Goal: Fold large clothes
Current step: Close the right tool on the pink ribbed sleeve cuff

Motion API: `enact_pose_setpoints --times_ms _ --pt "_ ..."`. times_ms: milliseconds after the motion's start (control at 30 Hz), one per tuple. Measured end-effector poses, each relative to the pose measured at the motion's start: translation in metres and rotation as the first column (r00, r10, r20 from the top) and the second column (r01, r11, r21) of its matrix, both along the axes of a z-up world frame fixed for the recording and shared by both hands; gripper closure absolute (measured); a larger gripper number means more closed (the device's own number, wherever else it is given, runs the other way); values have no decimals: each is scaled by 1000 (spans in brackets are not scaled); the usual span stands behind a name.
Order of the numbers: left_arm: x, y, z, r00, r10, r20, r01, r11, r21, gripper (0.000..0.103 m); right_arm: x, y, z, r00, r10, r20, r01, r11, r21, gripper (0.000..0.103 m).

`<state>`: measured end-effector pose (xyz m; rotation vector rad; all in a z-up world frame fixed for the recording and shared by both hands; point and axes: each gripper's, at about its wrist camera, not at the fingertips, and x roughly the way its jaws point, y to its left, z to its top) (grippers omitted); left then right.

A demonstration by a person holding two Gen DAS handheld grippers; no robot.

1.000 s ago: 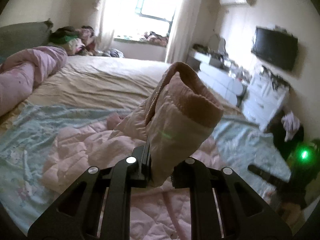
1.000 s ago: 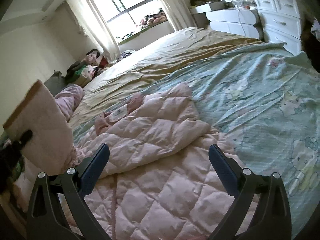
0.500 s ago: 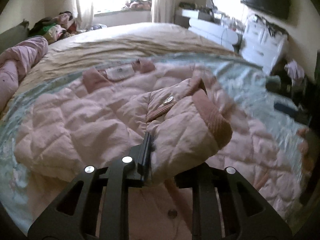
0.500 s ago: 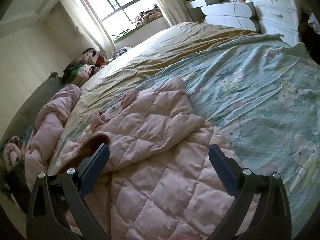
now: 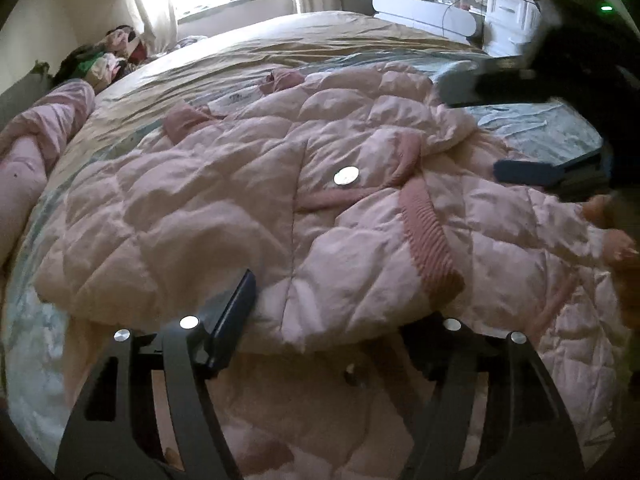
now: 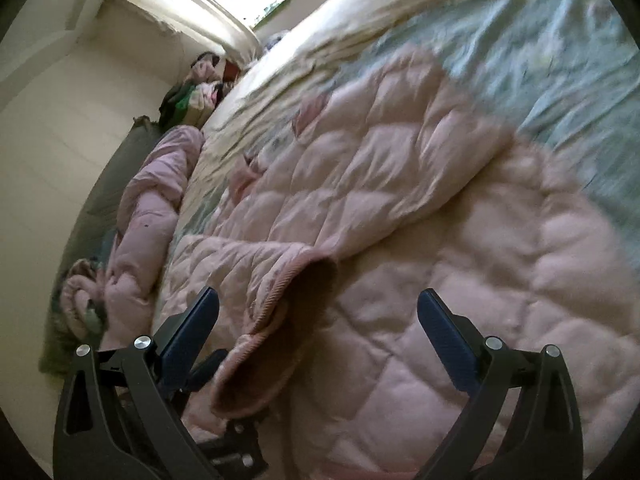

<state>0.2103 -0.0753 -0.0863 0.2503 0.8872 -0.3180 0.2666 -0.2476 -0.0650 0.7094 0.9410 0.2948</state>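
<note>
Left gripper (image 5: 336,312): jaws have just been opening and now stand released; the folded sleeve with its ribbed dusty-pink cuff (image 5: 430,236) lies between the fingers, no longer clamped. Right gripper (image 6: 318,320): jaws spread wide, nothing grasped; the cuff opening sits just ahead of its left finger. The pale pink quilted padded jacket (image 5: 192,216) lies spread across the teal cartoon-print bedsheet (image 6: 560,64), beige cover beyond

A pale pink quilted jacket (image 5: 224,208) with darker ribbed pink cuffs (image 5: 428,236) and a silver snap (image 5: 346,176) lies on a light blue cartoon-print sheet (image 6: 560,60); beyond the jacket, a tan bedspread (image 5: 320,40).
</note>
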Motion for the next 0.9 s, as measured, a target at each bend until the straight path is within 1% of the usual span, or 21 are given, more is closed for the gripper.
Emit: enact_pose_setpoints --times_ms 33,67,100,167,233,300,333,367,400,467,500,533,600,667,733,767,833,900 --pt "-3 3 0 1000 2 -8 -2 1000 -2 42 3 4 -4 1000 5 -17 -4 1000 17 4" --pt "-5 4 0 1000 4 -12 -4 1000 -2 37 6 8 -6 1000 9 -30 -8 1000 22 4" --pt "-8 7 2 1000 6 -17 -6 1000 -4 29 8 11 -7 999 15 -31 -14 999 31 4" --pt "-16 15 5 999 13 -37 -15 999 -35 22 13 18 -10 999 29 -39 -27 998 53 4" --pt "-21 25 10 999 22 -44 -25 997 -69 19 19 24 -14 998 31 -55 -28 998 61 5" --pt "-26 39 16 998 54 -45 -58 994 -97 13 22 28 -17 998 26 -65 -22 998 61 12" --pt "-28 43 19 997 66 -46 -70 991 -110 12 24 30 -19 998 21 -67 -17 998 67 21" --pt "-29 51 23 996 81 -46 -86 988 -130 10 24 30 -21 997 12 -73 -7 998 68 25" --pt "-30 58 26 994 99 -45 -105 984 -146 9 25 31 -24 996 -3 -86 9 997 71 26" --pt "-30 72 34 990 137 -38 -142 977 -162 9 26 30 -29 995 -19 -93 27 996 83 34" --pt "-29 77 37 987 154 -35 -158 974 -165 9 26 31 -30 996 -23 -92 30 996 84 37" --pt "-29 86 41 983 180 -30 -182 968 -173 9 26 31 -31 996 -21 -90 29 996 84 44" --pt "-27 97 47 977 210 -25 -211 959 -188 9 27 33 -34 996 -19 -89 26 997 78 54" --pt "-25 112 54 968 249 -21 -247 944 -217 9 25 34 -33 997 -28 -72 33 998 61 73" --pt "-25 122 59 960 280 -18 -276 931 -241 9 23 38 -28 1000 -13 -25 15 998 53 84" --pt "-26 128 62 955 296 -16 -290 923 -254 9 22 41 -24 1000 -5 -1 5 999 44 86" --pt "-26 141 68 947 320 -14 -311 909 -278 9 20 47 -9 998 14 65 -15 1000 10 88" --pt "-25 151 73 946 324 -11 -313 904 -292 9 17 53 13 988 37 149 -34 999 -20 89"
